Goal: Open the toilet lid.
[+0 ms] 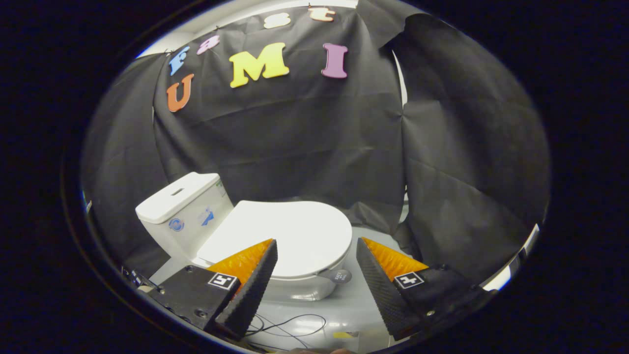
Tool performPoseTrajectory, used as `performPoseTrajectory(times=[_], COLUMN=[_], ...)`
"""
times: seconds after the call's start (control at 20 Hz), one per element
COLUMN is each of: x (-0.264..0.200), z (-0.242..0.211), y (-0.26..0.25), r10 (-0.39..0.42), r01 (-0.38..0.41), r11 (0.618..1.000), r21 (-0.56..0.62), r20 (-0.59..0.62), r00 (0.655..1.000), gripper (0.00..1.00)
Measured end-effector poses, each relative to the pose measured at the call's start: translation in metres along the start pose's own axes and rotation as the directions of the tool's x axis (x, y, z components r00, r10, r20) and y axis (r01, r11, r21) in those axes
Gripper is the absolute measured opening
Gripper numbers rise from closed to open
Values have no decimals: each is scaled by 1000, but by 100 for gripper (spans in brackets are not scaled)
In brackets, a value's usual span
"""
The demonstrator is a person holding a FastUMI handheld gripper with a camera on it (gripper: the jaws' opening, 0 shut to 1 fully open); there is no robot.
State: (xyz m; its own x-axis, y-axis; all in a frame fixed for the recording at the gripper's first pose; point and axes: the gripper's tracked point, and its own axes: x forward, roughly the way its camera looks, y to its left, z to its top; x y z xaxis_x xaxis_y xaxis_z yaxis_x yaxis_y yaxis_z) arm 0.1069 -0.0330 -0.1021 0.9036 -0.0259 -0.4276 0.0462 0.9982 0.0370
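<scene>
Black cloth booth wall [304, 147]: backdrop behind all. Toilet [295, 287], white: stands on a grey floor [354, 305] before the wall. Cistern [182, 206]: at the toilet's rear, to the left. Toilet lid [290, 236]: down flat on the bowl, just beyond the fingertips. Gripper [314, 246]: fingers spread wide, holding nothing, clear of the lid. Thin dark cables [290, 327]: on the floor between the fingers.

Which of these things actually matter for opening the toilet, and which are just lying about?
Part of the job:
- toilet lid, down flat
- small tab at the lid's front rim
- gripper, jaws open, lid just ahead

Just lying about:
- cistern behind the lid
- thin cables on the floor
</scene>
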Motion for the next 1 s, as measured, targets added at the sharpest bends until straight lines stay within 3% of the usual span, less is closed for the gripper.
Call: performPoseTrajectory(times=[0.35, 0.55, 0.8, 1.0], x=[54, 84, 114, 126], z=[-53, -88, -111, -125], y=[-23, -36, -53, -58], r10=[47, 45, 35, 79], r01=[2, 53, 95, 101], r11=[981, 964, 955, 932], r21=[194, 261, 281, 348], r20=[-249, -355, -425, -469], r00=[967, 934, 904, 880], gripper=[100, 99, 99, 97])
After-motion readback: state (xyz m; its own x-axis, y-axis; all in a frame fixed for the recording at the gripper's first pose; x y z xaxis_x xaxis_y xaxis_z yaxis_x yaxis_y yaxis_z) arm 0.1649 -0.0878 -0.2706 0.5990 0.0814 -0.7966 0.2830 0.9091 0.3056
